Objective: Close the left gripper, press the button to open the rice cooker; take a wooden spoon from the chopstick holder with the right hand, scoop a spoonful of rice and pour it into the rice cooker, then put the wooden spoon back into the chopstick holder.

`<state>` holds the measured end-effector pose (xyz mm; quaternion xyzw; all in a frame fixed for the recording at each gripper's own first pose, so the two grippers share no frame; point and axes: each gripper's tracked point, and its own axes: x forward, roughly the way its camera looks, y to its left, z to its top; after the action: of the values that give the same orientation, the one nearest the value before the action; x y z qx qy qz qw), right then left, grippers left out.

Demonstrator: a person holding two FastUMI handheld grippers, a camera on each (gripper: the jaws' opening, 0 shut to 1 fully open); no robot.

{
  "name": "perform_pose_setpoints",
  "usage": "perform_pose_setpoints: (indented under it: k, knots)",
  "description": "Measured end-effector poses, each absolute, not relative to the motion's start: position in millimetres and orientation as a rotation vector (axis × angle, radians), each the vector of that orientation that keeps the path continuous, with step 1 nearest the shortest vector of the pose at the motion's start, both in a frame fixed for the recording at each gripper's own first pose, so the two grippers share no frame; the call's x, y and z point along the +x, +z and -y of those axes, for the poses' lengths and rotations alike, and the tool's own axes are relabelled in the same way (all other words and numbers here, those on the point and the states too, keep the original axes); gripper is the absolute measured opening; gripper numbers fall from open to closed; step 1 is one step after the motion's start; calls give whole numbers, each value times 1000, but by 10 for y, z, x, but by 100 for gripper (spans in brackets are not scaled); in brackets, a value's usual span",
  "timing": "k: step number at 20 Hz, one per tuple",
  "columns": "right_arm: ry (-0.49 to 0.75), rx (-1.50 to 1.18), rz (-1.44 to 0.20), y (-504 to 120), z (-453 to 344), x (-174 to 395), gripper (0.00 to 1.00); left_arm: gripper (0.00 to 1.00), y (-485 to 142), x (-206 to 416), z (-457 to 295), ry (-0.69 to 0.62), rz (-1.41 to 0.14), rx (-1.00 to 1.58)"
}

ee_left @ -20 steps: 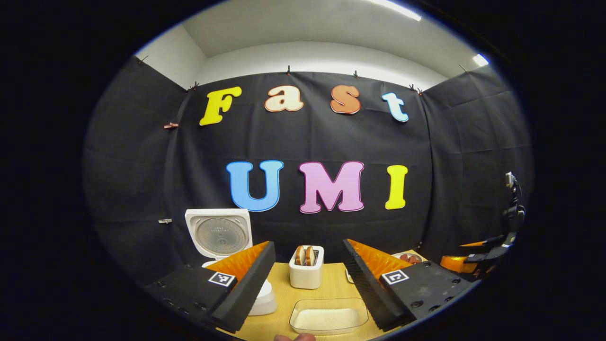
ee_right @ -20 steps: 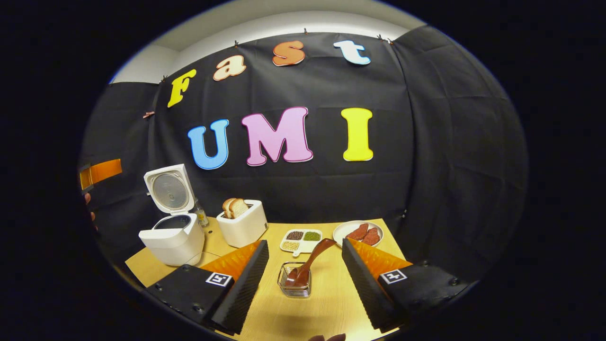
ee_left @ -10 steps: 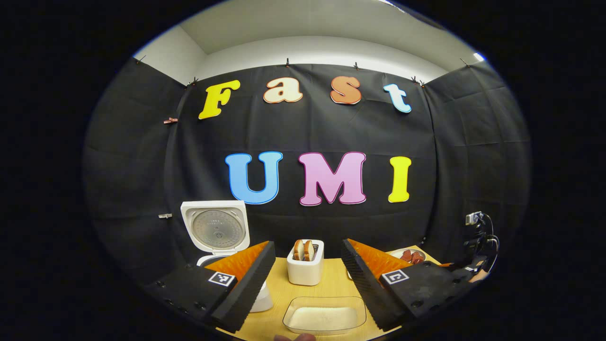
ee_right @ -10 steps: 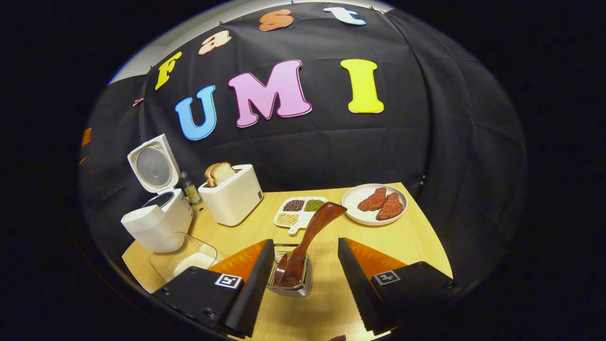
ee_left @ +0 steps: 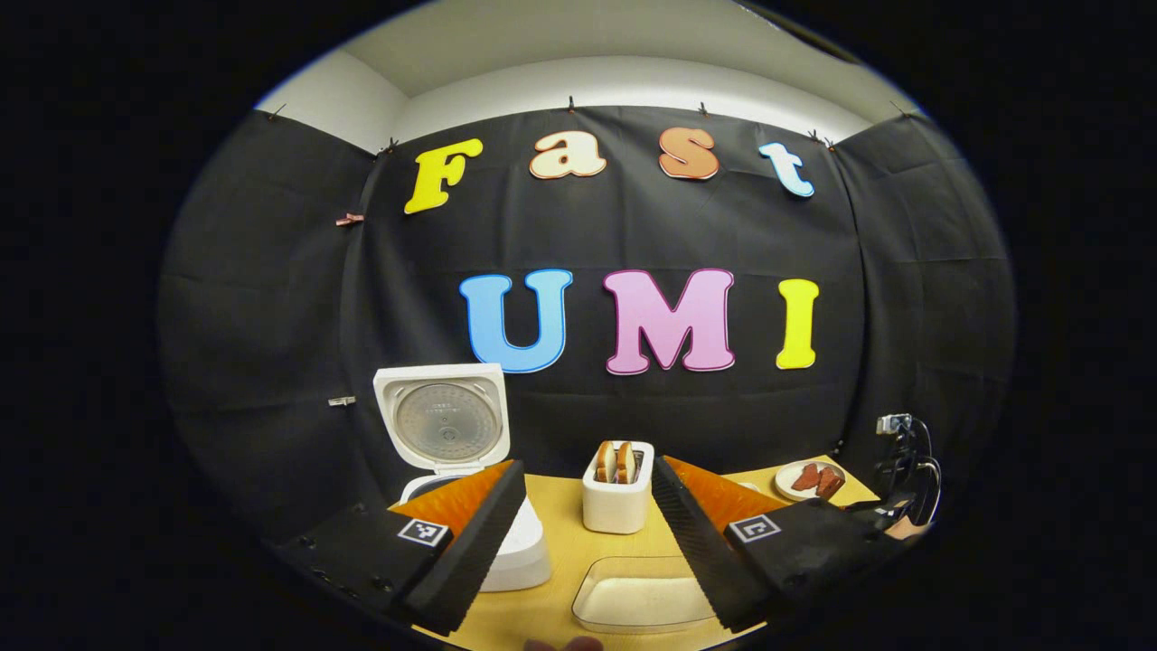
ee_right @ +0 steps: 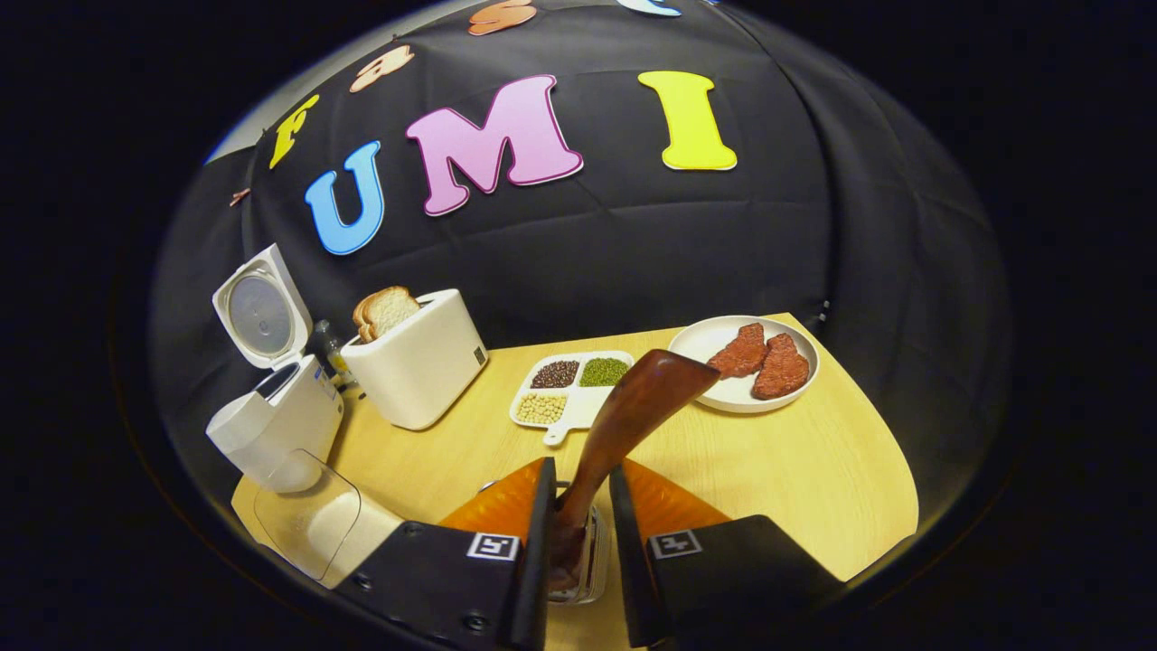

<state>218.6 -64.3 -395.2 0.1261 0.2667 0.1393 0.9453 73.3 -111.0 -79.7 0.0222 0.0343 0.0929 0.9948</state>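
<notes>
The right gripper [ee_right: 578, 542] had its fingers pressed on the shaft of the one wooden spoon [ee_right: 633, 411], which stood in the chopstick holder [ee_right: 587, 561] directly beneath; next it likely needed a straight lift. The left gripper [ee_left: 578, 542] hung apart. Ahead-left sat one open rice cooker [ee_right: 271, 407] and one rice tray [ee_right: 312, 524].

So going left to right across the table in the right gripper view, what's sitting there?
Rice cooker → toaster → divided dish of beans → wooden spoon → plate of meat.
</notes>
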Motion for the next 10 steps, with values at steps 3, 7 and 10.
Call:
perform_pose_setpoints:
  k: [3, 7, 10]
  knots:
    - [294, 294, -559, -3923, 621, 2126, 28, 97, -795, 764, 1067, 191, -67, 31]
    - [306, 325, -562, -3836, 564, 2067, 13, 96, -809, 820, 1028, 188, -65, 29]
    - [302, 341, -547, -3728, 572, 2089, 11, 96, -803, 820, 999, 178, -62, 30]
